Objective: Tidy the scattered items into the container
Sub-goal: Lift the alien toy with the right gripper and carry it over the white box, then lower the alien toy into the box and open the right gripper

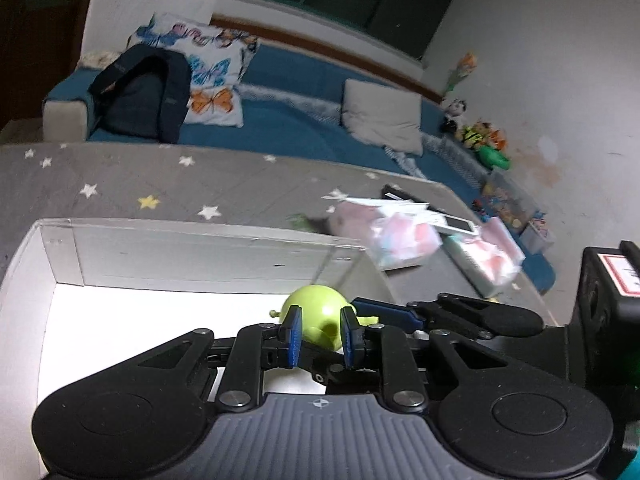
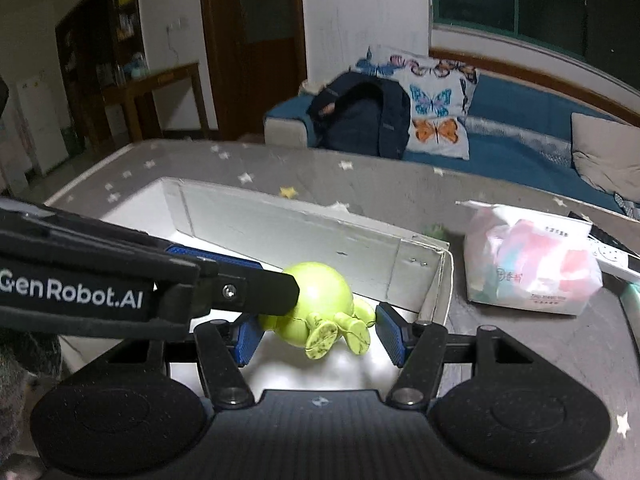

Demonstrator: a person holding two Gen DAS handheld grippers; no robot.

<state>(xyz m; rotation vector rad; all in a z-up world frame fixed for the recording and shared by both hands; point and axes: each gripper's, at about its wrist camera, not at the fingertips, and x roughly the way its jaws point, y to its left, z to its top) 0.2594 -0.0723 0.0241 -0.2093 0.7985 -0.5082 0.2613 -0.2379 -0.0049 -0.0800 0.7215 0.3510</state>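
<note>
Item count: one green toy figure [image 2: 320,312]; one white box [image 2: 280,224]; two tissue packs [image 1: 404,240] [image 1: 492,262]; one remote control [image 1: 448,220]; two cushions [image 1: 208,72] [image 1: 382,114]; one backpack [image 1: 144,96]; two tools [image 1: 319,334] [image 2: 319,334].
</note>
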